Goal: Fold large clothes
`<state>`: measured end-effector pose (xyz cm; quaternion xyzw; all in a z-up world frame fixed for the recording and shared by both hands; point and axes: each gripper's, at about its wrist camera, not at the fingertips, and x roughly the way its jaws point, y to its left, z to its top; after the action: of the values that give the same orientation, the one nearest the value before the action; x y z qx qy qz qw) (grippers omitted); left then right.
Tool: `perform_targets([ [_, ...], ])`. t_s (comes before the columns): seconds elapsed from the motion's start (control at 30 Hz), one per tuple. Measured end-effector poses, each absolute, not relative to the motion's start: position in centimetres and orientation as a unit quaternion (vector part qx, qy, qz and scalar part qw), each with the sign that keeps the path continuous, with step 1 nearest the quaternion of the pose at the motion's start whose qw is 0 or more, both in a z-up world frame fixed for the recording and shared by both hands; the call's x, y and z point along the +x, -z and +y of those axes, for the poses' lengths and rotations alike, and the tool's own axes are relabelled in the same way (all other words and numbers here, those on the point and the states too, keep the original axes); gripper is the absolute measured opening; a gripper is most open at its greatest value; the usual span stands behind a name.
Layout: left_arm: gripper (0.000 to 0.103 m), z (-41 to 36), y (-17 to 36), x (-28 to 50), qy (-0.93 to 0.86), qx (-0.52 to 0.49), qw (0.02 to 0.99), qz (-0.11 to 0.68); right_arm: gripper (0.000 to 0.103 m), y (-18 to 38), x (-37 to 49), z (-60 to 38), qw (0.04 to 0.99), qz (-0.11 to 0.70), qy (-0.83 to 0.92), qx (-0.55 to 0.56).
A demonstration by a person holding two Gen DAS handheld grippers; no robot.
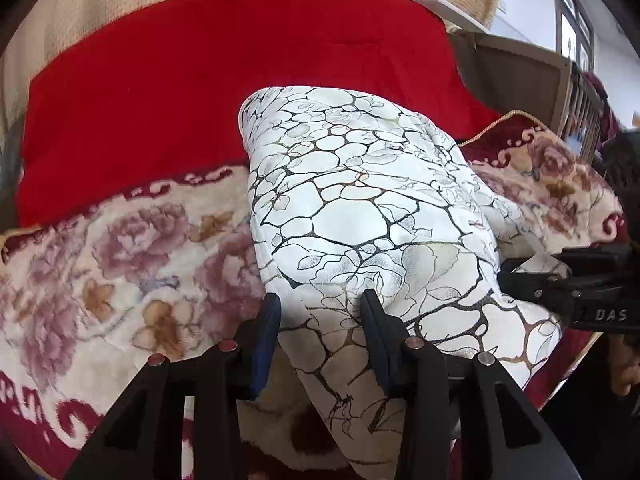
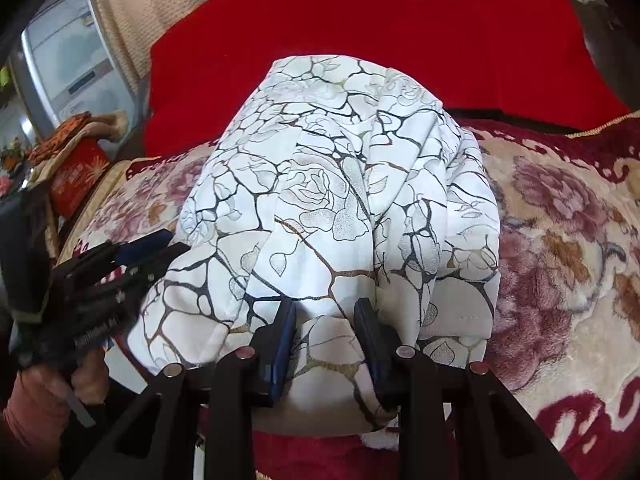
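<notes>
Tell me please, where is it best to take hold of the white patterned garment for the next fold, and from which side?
Probably the near hem of the white patterned garment, one corner each, coming from the near edge. It lies as a long folded bundle running away over the floral blanket, and both the left tongs and right tongs already straddle that edge.

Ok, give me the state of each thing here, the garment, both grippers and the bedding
White patterned garment: folded into a narrow bundle, lying on the blanket.
Left gripper: fingers apart, astride the garment's near end.
Right gripper: fingers apart, cloth between them.
Floral blanket: spread flat.
Red cloth: spread behind the blanket.
</notes>
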<state>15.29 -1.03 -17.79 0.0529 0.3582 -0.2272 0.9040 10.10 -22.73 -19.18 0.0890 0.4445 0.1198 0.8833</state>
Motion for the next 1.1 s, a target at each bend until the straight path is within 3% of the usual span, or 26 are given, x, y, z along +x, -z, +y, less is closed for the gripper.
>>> perform_targets([
  [0.1,0.044,0.3,17.5,16.2,0.249,0.008,0.891,0.379,0.033,18.3,10.5,-22.6,0.873,0.464,-0.127,0.085],
  [0.23,0.044,-0.8,17.3,15.0,0.234,0.044,0.904,0.354,0.036,15.4,11.9,-23.4,0.855,0.481,-0.160,0.112],
  [0.47,0.044,-1.2,17.3,14.9,0.229,0.056,0.909,0.344,0.037,9.5,18.7,-24.4,0.876,0.440,-0.154,0.123],
  [0.67,0.044,-1.5,17.0,14.8,0.232,0.062,0.911,0.337,0.036,13.2,28.7,-22.9,0.861,0.479,-0.120,0.120],
  [0.77,0.052,-1.1,16.8,15.3,0.232,0.055,0.910,0.340,0.037,17.7,31.9,-22.8,0.833,0.525,-0.112,0.133],
  [0.87,0.063,-0.5,16.3,15.6,0.224,0.057,0.911,0.343,0.036,16.6,31.2,-23.3,0.840,0.514,-0.116,0.128],
  [1.1,0.065,2.2,15.0,15.9,0.175,0.027,0.925,0.336,0.036,10.1,22.5,-24.1,0.865,0.465,-0.150,0.117],
])
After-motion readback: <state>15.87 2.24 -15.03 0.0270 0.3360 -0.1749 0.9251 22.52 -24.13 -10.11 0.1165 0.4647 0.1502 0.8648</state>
